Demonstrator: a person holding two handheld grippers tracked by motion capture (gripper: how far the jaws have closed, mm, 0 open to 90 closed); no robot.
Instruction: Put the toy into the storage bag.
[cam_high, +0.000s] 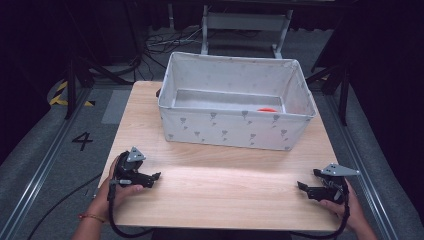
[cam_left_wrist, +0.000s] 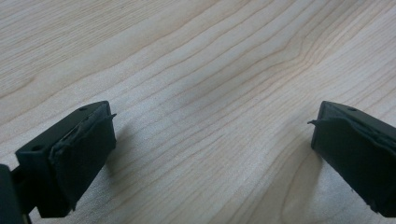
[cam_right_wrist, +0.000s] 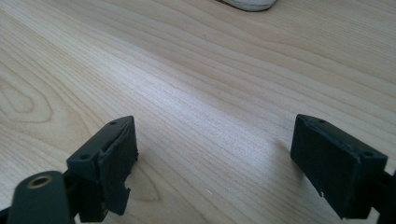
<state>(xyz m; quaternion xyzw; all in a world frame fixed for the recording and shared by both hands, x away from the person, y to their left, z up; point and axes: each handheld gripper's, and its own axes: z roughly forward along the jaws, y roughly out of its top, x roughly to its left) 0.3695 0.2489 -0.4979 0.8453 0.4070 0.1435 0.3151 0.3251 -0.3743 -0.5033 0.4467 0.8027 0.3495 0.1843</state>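
Resting on the wooden surface (cam_high: 220, 175) short of the white fabric bin (cam_high: 235, 127), left tongs (cam_high: 156, 176) and right tongs (cam_high: 300, 186) gape empty; overhead, something orange (cam_high: 266, 109) lies inside the bin.

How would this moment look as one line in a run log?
left gripper: open, empty | right gripper: open, empty | fabric bin: mid-table, orange item inside
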